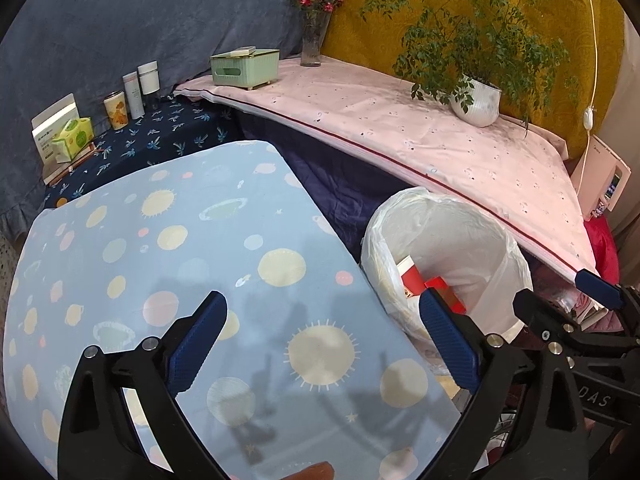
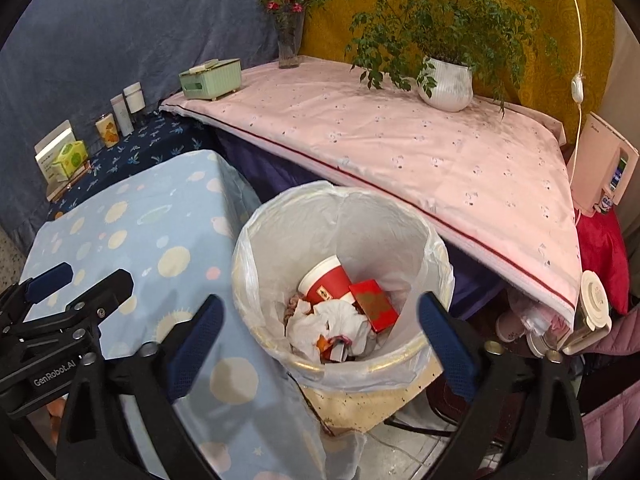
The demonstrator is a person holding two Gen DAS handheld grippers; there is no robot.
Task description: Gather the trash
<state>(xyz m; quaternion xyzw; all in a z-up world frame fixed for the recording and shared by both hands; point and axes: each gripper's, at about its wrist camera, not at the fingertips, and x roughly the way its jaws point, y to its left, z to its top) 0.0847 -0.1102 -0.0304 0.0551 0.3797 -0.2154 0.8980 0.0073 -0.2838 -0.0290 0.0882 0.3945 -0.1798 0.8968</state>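
Note:
A trash bin (image 2: 400,364) lined with a white plastic bag stands between the tables; it also shows in the left wrist view (image 1: 508,248). Inside lie a red paper cup (image 2: 326,282), a red box (image 2: 374,304) and crumpled white paper (image 2: 328,324). My right gripper (image 2: 320,340) is open and empty, held above the bin's near rim. My left gripper (image 1: 322,340) is open and empty over the light blue spotted tablecloth (image 1: 160,260), left of the bin. The left gripper also appears in the right wrist view (image 2: 76,284).
A pink-covered table (image 2: 400,140) holds a potted plant (image 2: 444,84), a flower vase (image 2: 288,40) and a green tissue box (image 2: 210,78). A dark blue table (image 1: 168,136) holds bottles, a cup and a tissue pack. A white appliance (image 2: 604,168) stands at the right.

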